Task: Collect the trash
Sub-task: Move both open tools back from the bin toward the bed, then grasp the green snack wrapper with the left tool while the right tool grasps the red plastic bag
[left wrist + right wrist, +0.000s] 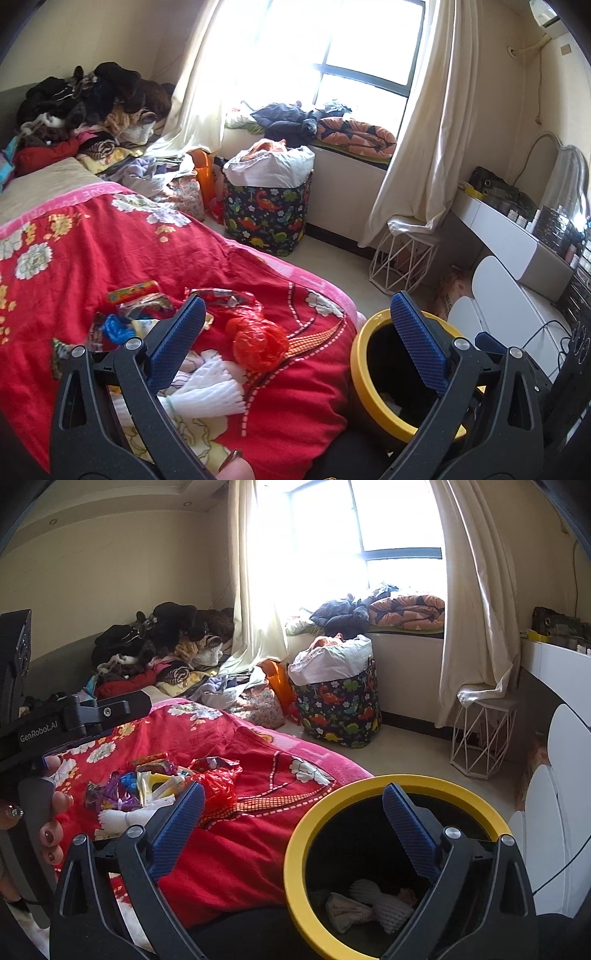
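A pile of trash lies on the red flowered bedspread (74,266): a crumpled red plastic bag (258,343), a white foam net (210,391), shiny wrappers (136,295) and a blue scrap (116,326). My left gripper (299,332) hovers open over the bed's corner, its left finger above the foam net, with nothing between the pads. A black bin with a yellow rim (388,781) stands beside the bed. My right gripper (293,823) is open above the bin's near left edge and holds nothing. Inside the bin lie a white foam net (388,904) and crumpled paper (347,908).
A hand (51,834) with painted nails grips a black tool at the left edge. A dinosaur-print basket (266,214) stuffed with laundry stands under the window. A white wire stool (402,258) and a white dresser (517,243) line the right wall. Clothes (92,103) pile at the bed's head.
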A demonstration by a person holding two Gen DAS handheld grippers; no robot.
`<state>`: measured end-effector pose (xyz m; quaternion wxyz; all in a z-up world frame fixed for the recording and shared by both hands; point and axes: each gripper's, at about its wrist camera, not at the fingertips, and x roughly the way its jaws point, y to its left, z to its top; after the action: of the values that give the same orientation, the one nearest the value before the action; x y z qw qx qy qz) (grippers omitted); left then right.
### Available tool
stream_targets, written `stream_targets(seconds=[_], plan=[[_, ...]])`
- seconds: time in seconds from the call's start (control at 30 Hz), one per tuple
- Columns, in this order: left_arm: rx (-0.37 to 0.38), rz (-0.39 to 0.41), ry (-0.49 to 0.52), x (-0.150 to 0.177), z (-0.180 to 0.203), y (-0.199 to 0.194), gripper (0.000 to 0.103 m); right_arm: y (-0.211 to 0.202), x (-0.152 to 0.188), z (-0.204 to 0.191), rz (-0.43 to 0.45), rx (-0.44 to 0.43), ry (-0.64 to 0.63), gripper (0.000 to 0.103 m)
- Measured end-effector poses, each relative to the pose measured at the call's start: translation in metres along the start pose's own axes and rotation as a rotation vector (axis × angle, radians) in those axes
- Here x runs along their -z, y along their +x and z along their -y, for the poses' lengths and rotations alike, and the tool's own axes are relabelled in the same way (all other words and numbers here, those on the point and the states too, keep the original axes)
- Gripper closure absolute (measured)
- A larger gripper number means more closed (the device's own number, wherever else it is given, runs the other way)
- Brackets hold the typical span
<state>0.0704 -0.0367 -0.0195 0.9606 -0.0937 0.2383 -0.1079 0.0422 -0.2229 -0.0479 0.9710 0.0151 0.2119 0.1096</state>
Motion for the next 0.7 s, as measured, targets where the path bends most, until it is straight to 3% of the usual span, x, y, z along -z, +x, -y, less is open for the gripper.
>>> stream_targets(seconds=[0.7], plan=[[-0.131, 0.064, -0.093, -0.01, -0.072, -0.025, 0.011, 0.042, -0.027, -0.073, -0.023, -0.099, -0.096, 0.008]])
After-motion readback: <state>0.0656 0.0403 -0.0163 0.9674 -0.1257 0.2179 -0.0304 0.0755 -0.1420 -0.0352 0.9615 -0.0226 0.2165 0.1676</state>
